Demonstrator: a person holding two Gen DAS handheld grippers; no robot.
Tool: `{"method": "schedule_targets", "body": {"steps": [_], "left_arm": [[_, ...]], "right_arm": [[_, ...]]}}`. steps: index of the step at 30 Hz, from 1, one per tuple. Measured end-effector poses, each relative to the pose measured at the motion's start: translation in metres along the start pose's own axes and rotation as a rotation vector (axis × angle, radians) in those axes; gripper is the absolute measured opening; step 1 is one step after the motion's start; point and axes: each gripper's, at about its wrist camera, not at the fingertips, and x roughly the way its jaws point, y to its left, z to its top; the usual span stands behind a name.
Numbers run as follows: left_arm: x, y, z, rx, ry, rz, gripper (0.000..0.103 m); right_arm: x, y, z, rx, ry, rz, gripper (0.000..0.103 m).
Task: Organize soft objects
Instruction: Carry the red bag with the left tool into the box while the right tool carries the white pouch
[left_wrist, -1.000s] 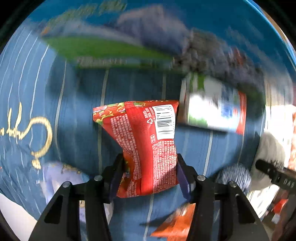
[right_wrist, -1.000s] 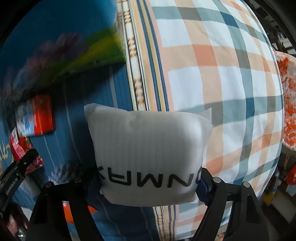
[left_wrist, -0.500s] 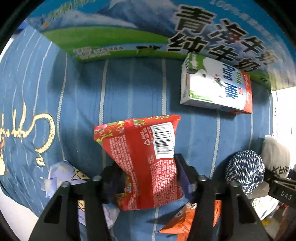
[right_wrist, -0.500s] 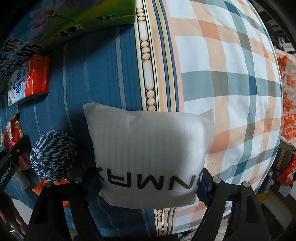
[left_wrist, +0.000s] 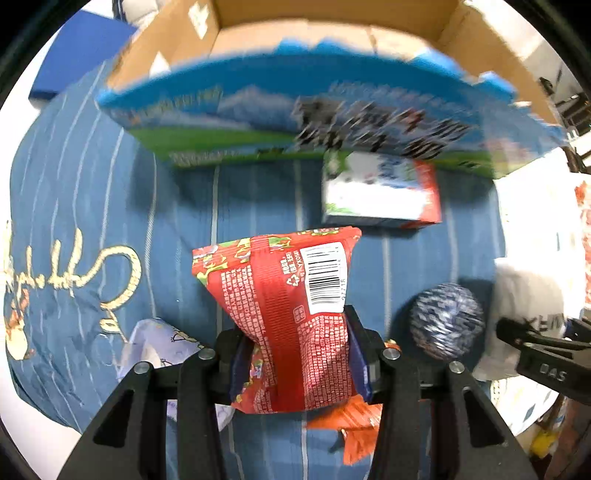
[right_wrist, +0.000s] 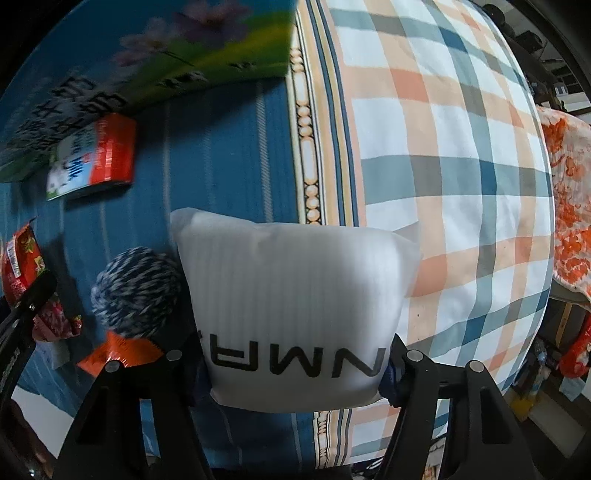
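Carry step: left gripper (left_wrist: 299, 363), jaws just closed, clamps red snack packet (left_wrist: 284, 317) raised just short of the open cardboard box (left_wrist: 332, 33); right gripper (right_wrist: 295, 373), jaws closing, pinches white pillow (right_wrist: 291, 291) beside it; next, likely release inside.

The right hand-held gripper (right_wrist: 295, 373), jaws just closing, clamps a white pillow (right_wrist: 295, 295); a blue-white yarn ball (right_wrist: 136, 291) touches the pillow's left edge.
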Motion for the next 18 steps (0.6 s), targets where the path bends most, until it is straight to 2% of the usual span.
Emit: {"method": "schedule_targets", "body": {"steps": [5, 9, 11, 13, 18], "left_arm": [[-0.054, -0.011, -0.003, 0.023, -0.053, -0.033, 0.043], [-0.099, -0.013, -0.006, 0.03, -0.099, -0.059, 0.043], [-0.118, -0.001, -0.021, 0.03, -0.125, -0.074, 0.043], [-0.129, -0.002, -0.02, 0.034, -0.156, -0.081, 0.043], [-0.128, 0.012, -0.014, 0.022, -0.226, -0.114, 0.043]], "right_arm": [[-0.029, -0.01, 0.035, -0.043, -0.037, 0.024, 0.069], [-0.069, -0.024, 0.066, -0.071, -0.097, 0.045, 0.069], [-0.097, -0.021, 0.092, -0.081, -0.137, 0.055, 0.069], [-0.117, -0.028, 0.108, -0.092, -0.175, 0.063, 0.069], [-0.172, -0.032, 0.162, -0.115, -0.274, 0.09, 0.069]]}}
